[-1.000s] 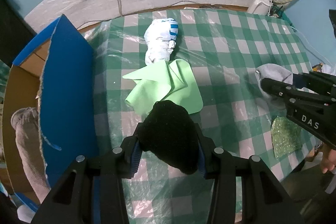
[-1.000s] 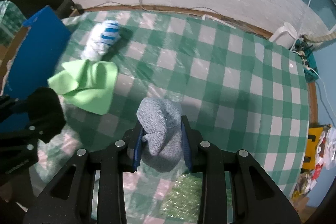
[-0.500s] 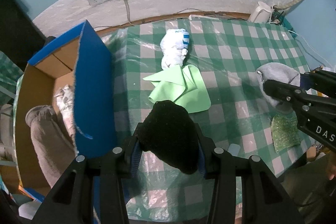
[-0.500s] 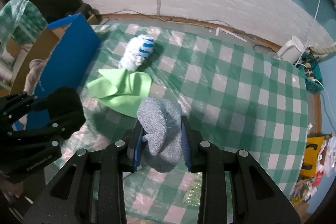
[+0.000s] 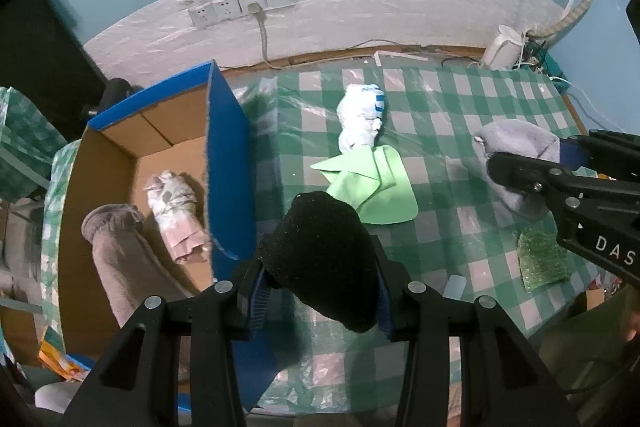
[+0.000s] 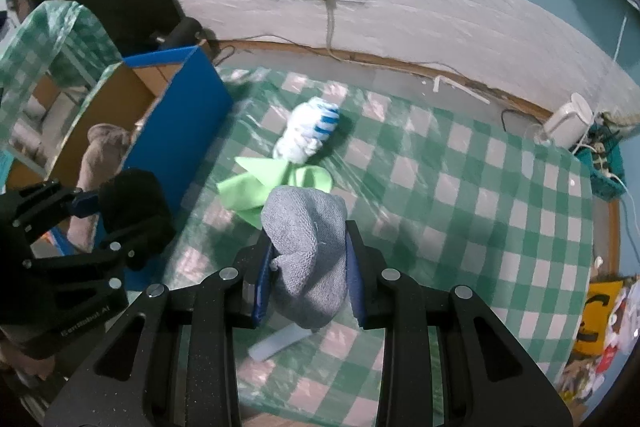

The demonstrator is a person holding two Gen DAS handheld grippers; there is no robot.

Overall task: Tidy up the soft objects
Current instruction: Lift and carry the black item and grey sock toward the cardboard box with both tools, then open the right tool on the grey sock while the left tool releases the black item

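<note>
Left gripper (image 5: 320, 291) clamped a black sock (image 5: 324, 259) beside the blue box (image 5: 228, 147); right gripper (image 6: 308, 287) gripped a grey sock (image 6: 308, 247) above the checked table (image 6: 460, 207).

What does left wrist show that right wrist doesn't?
Only left wrist: the patterned roll on the box floor and the green scrubber.

Only right wrist: the yellow bag past the table's right edge.

Both: box, brown sock in it, striped roll, green cloth, left claw shut on the black sock, right claw shut on the grey sock.
</note>
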